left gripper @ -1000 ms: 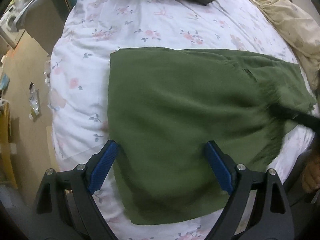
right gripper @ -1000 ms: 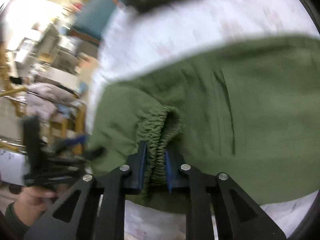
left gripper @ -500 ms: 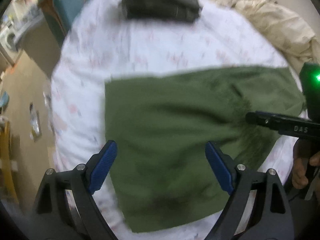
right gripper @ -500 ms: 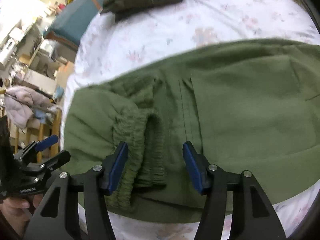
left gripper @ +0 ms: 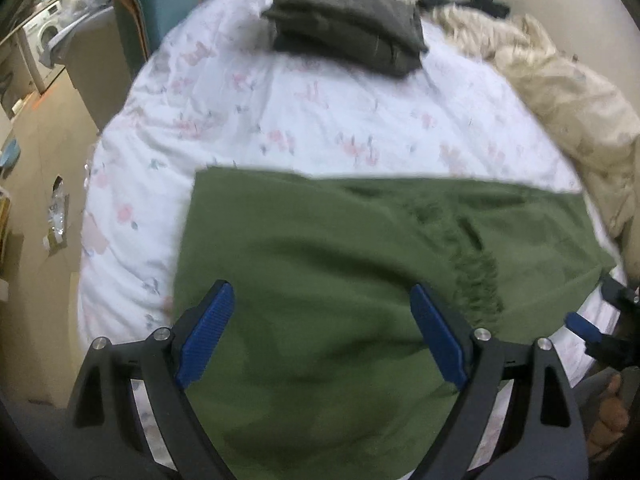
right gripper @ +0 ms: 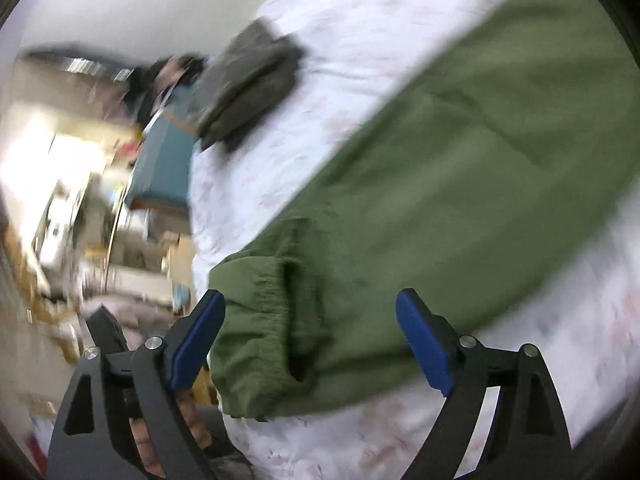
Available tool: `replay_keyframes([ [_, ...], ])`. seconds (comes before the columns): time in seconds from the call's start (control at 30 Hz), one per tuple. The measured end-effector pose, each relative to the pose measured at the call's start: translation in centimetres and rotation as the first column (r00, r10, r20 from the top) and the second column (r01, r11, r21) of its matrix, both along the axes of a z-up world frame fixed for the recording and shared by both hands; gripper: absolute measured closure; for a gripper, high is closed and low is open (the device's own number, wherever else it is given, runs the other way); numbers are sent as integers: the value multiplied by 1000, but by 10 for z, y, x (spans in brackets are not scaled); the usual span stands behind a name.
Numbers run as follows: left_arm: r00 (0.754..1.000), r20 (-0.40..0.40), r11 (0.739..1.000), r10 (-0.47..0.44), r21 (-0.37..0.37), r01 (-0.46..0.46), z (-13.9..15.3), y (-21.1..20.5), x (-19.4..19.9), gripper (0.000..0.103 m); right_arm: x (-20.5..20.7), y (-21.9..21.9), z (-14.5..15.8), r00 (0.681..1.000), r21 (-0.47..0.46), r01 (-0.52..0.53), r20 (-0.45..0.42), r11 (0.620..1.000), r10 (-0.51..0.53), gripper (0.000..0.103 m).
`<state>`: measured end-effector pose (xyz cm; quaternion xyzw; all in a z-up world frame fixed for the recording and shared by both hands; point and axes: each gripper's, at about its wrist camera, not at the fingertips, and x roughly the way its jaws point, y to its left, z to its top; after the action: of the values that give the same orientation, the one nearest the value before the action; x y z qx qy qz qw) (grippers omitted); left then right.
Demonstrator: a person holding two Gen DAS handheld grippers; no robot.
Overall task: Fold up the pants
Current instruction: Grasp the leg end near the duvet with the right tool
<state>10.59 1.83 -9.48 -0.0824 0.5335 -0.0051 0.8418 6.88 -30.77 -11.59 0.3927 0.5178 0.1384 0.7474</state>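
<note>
Green pants (left gripper: 320,280) lie folded flat across a white floral bedsheet (left gripper: 304,120). My left gripper (left gripper: 322,332) hovers over their near left part, open, nothing pinched between its blue pads. In the right wrist view the pants (right gripper: 460,184) run diagonally, with the elastic waistband (right gripper: 260,320) bunched at the near end. My right gripper (right gripper: 310,340) is tilted above that end, its jaws opening wide, the pads clear of the cloth. The right gripper also shows at the edge of the left wrist view (left gripper: 592,320).
A folded dark grey garment (left gripper: 348,20) rests at the far end of the bed. A beige blanket (left gripper: 560,100) is heaped along the right side. The bed's left edge drops to a floor with furniture and a washing machine (left gripper: 44,40).
My right gripper let go of the elastic waistband, opened wide, rolled and pulled back sideways. My left gripper stayed open and tilted up a little, showing more of the bed.
</note>
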Motion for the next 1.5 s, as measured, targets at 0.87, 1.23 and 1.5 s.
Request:
replay_keyframes([
  [0.87, 993, -117, 999, -4, 32, 8, -32, -2, 8, 15, 19, -301, -25, 489, -279, 847, 72, 453, -870, 99],
  [1.23, 993, -95, 993, 64, -96, -73, -14, 17, 6, 15, 34, -238, 71, 669, -169, 730, 375, 662, -642, 101],
  [1.5, 994, -76, 988, 80, -123, -89, -4, 27, 1, 15, 62, -108, 141, 813, -208, 391, 534, 897, -230, 101],
])
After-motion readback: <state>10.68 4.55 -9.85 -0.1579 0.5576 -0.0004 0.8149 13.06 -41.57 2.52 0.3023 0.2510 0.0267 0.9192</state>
